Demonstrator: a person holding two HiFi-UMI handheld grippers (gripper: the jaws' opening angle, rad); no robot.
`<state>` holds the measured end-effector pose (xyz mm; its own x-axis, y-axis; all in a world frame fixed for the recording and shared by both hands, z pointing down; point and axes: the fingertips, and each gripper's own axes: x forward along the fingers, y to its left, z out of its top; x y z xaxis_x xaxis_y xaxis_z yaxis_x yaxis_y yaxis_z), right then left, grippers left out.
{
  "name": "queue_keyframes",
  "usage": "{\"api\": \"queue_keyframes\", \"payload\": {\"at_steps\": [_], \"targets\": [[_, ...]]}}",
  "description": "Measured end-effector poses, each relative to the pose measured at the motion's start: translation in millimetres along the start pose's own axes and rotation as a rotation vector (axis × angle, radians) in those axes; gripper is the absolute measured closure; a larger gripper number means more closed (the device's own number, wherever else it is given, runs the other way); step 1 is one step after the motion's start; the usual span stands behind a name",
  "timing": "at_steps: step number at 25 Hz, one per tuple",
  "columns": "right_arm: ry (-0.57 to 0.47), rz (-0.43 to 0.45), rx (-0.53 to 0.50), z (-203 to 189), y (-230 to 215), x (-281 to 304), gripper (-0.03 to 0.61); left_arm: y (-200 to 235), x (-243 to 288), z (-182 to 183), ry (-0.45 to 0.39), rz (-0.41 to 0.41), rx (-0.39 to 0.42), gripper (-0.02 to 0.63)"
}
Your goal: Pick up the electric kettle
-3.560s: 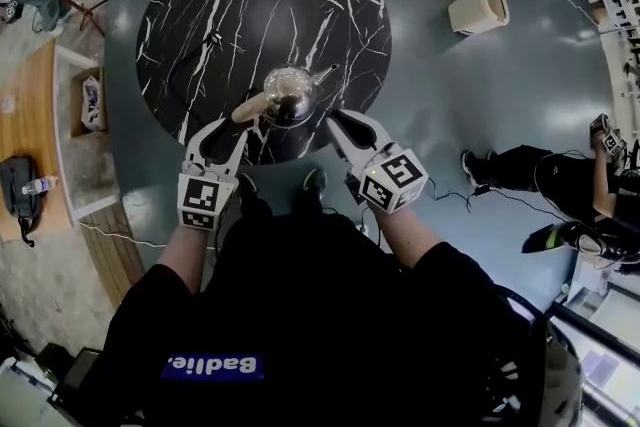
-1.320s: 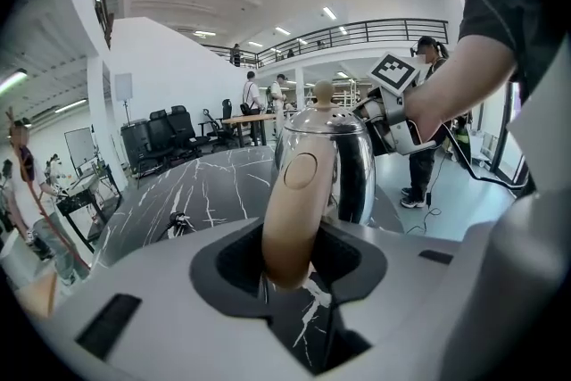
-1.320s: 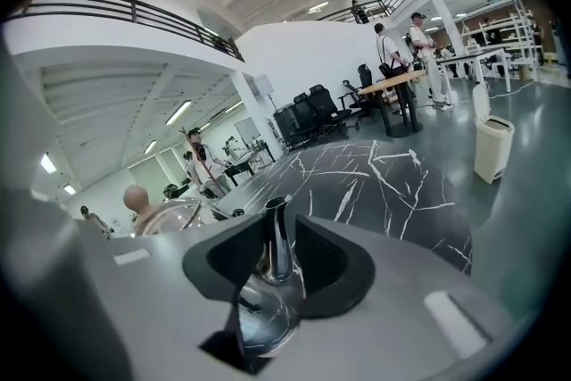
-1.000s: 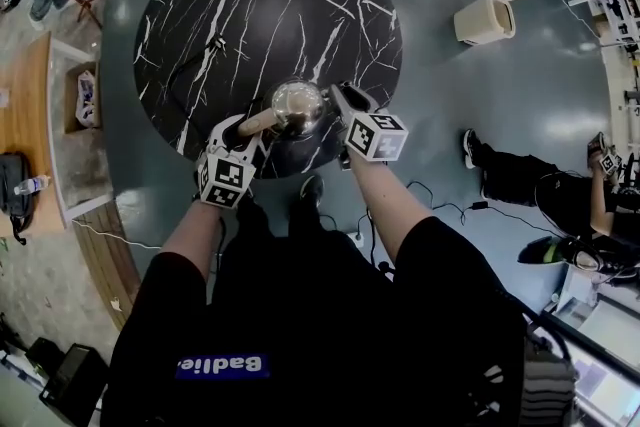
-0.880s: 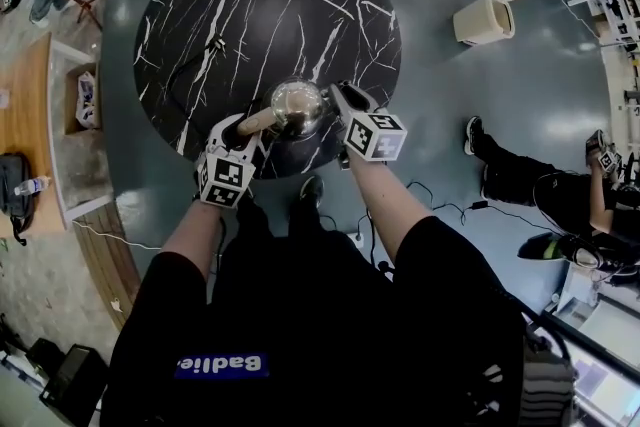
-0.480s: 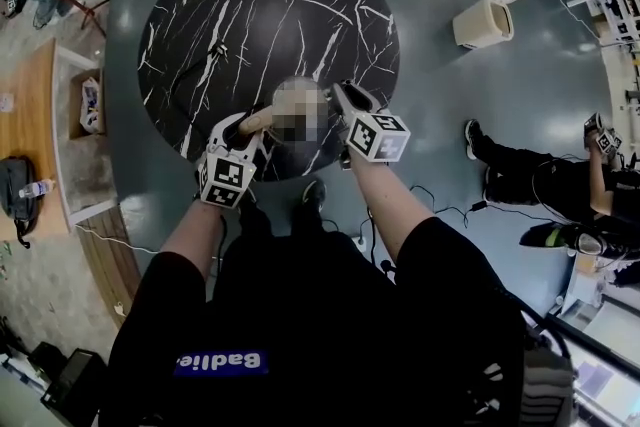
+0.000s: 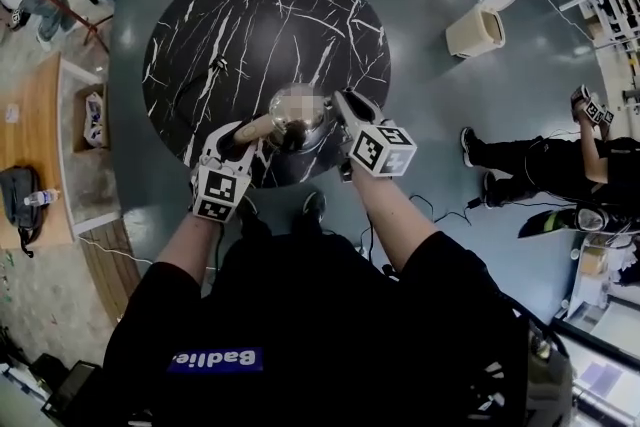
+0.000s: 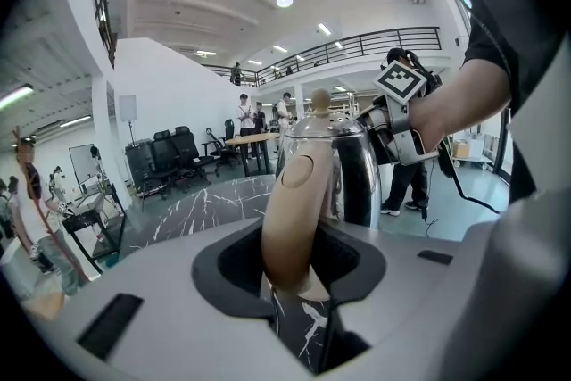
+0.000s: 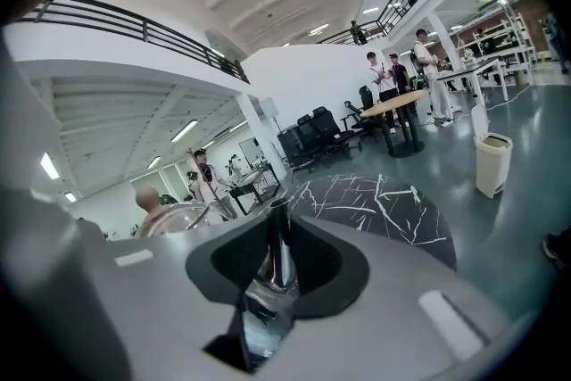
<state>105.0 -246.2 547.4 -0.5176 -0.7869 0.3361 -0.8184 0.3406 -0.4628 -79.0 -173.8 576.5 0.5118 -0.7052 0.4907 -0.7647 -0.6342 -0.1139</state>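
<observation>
Your left gripper (image 7: 247, 131): clamped on the tan handle (image 8: 290, 210), low centre of the head view.
Your right gripper (image 7: 343, 107): pinching the shiny spout (image 9: 278, 250).
Kettle (image 7: 297, 105): hanging between both grippers, mid-frame, over the bench's near rim.
Bench (image 7: 260, 15): round black marble, upper centre.
Bin (image 7: 476, 31): on the floor, upper right.

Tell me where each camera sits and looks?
Head view: on the person's head, looking steeply down at table and kettle; both arms, left gripper, right gripper show.
Left gripper view: on that gripper, looking along its jaws, shut on the handle; right forearm shows.
Right gripper view: on that gripper, looking along jaws shut on the spout.
All share kettle and table.
</observation>
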Motion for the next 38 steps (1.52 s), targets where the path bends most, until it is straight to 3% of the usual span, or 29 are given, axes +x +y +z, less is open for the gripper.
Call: {"api": "queue_keyframes", "payload": {"at_steps": [20, 38], "targets": [[-0.114, 0.086, -0.019, 39.6, 74.3, -103.9, 0.506, -32.6, -105.4, 74.3, -0.136, -0.031, 0.011, 0.492], [-0.139, 0.080, -0.034, 22.7, 85.2, -152.2, 0.508, -67.3, -135.8, 73.8, -0.151, -0.073, -0.024, 0.492]]}}
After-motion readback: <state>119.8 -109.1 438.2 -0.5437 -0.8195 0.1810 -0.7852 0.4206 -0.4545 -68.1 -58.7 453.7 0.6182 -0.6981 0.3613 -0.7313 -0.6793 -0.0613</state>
